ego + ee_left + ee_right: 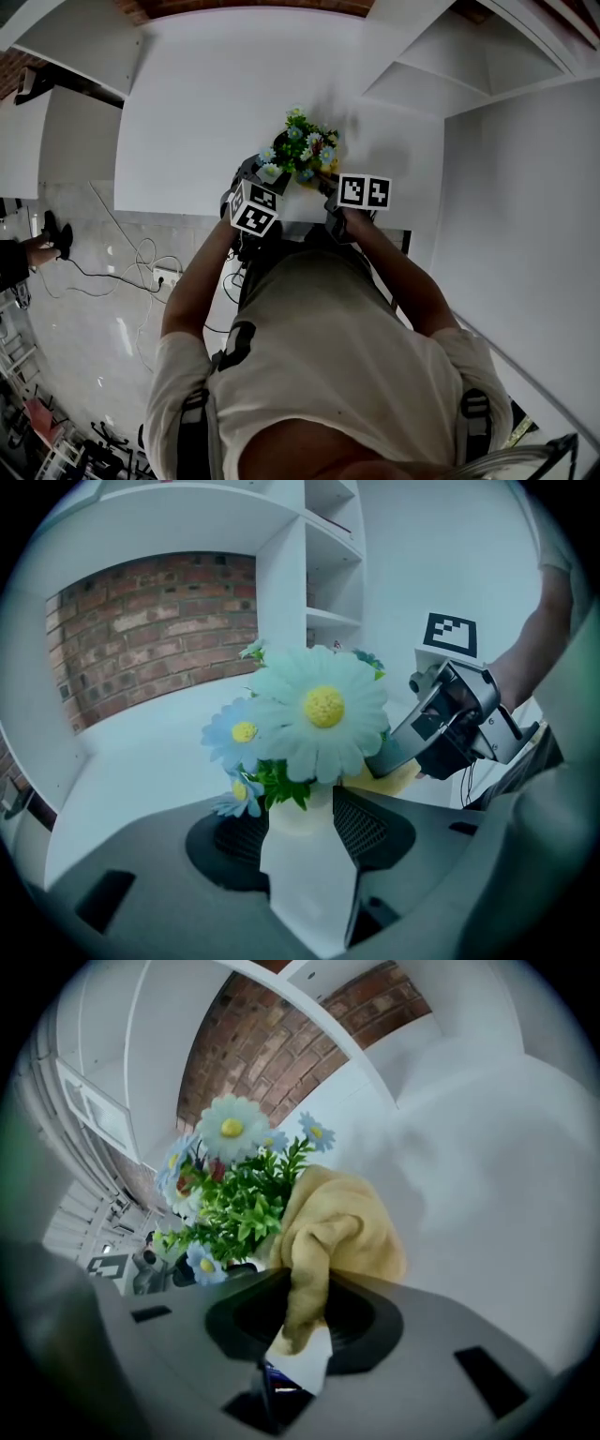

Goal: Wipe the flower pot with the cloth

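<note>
holding the flower pot (pixel 298 816) steady is looking like the key to wiping it well. the left gripper (pixel 300 855) is clamping the pale pot between its jaws, just under the daisies (pixel 319 719), and the pot is sitting near the front edge of the white desk (pixel 216 103). the right gripper (pixel 298 1335) is pinching a bunched yellow cloth (pixel 342 1227), with the free fold bulging out ahead of its jaws and lying against the leaves (pixel 239 1208) on the pot's right side (whether it is reaching the pot wall under the foliage, i cannot tell). for a clean pass, i am judging that the cloth should be going lower, under the leaves, pressing flat on the wall and sweeping round it. the pressure should be light, since the pot is looking small and top-heavy and only one gripper is bracing it.

both forearms (pixel 394 267) are reaching forward from the body and converging on the pot, elbows spreading outward. both grippers are tilting down toward the desk, with the marker cubes (pixel 364 191) facing up at the head camera
</note>
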{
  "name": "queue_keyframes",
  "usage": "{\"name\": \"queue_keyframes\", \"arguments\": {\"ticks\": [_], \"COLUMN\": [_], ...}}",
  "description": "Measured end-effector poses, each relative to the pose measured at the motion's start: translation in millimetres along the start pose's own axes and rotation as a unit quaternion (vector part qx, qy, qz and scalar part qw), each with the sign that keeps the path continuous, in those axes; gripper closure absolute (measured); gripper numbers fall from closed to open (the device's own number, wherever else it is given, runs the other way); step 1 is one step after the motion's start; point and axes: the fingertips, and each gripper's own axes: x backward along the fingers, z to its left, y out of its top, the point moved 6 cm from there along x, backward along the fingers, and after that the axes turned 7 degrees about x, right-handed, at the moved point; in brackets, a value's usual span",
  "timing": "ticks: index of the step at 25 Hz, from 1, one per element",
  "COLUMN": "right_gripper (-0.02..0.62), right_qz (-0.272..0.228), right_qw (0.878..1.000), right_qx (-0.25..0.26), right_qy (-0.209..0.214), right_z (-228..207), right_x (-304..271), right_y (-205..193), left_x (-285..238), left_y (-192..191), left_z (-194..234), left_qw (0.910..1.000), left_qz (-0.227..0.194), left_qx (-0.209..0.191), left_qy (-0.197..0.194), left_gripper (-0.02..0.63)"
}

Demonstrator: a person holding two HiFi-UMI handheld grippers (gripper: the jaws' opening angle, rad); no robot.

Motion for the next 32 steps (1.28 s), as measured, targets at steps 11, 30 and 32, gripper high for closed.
{"name": "queue_keyframes", "arguments": {"ticks": [11, 30, 32], "right_gripper": [0.499, 0.499, 0.499], "right_qz": [-0.013, -0.004, 0.002], "right_qw": [1.000, 0.999, 0.999], "right_qx": [0.010, 0.040, 0.041], "right_qy": [-0.005, -0.012, -0.010], "right_z": [-10, -7, -5], "right_x": [9, 6, 5], "right_y": [14, 17, 13], "left_x": [11, -13, -11], "left_y": [4, 12, 11], "left_z": [16, -3, -5], "left_qw": [0.9976, 0.9985, 0.9990], "left_qz": [-0.008, -0.020, -0.021], "left_qx": [-0.061, -0.051, -0.040], "left_qy": [-0.032, -0.004, -0.002], "left_gripper": [0.329, 0.322, 0.322]}}
